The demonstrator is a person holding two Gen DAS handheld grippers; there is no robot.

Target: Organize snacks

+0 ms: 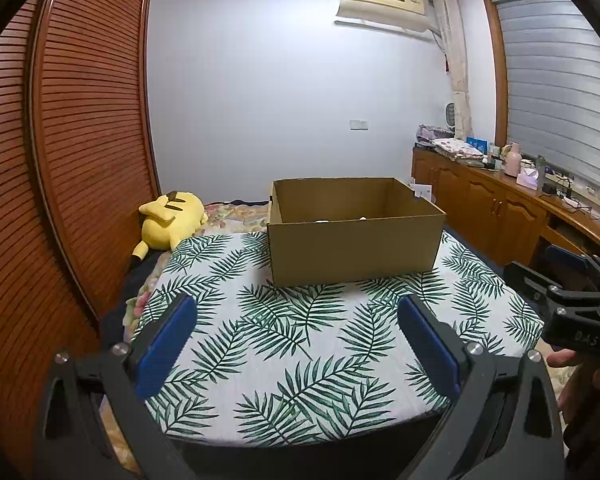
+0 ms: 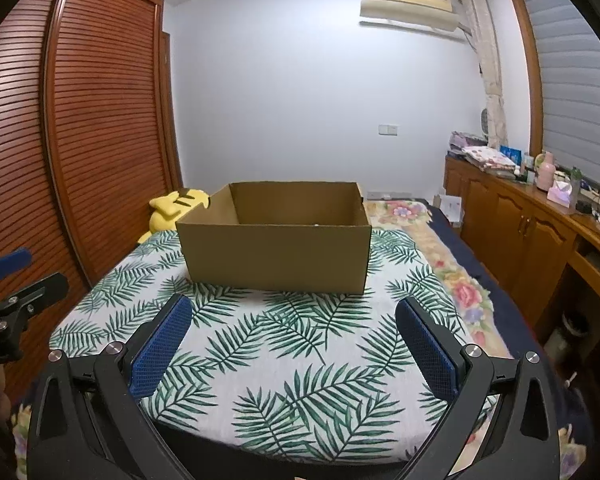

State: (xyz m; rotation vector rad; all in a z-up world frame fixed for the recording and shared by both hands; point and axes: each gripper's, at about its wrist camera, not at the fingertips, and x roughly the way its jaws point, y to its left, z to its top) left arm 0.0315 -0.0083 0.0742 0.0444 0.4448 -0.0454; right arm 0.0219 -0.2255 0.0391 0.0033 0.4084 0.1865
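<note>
Nearest to the cameras, the left gripper (image 1: 298, 316) has its two blue-padded fingers (image 1: 166, 344) spread wide apart, and nothing is between them. The right gripper (image 2: 294, 318) is the same: fingers wide apart and empty. Both grippers hang above the near part of a cloth with green palm leaves (image 1: 300, 352), which covers the bed (image 2: 456, 280). In the left wrist view, the right gripper shows at the right edge, with a part of a hand (image 1: 580, 384) below it. In the right wrist view, the left gripper shows at the left edge.

Further away, a brown cardboard box (image 1: 356, 240) stands on the leaf cloth, open at the top. Over its front wall only small pale pieces can be seen inside; what they are, I cannot tell. No snack lies on the cloth outside the box.

Behind the box on the left, a yellow plush toy (image 1: 172, 222) lies on the bed, next to the wooden slatted wardrobe (image 1: 72, 152). On the right side stands a low wooden cabinet (image 2: 532, 224) with folded cloths and small things on it. On the far wall hangs an air conditioner (image 1: 382, 4).
</note>
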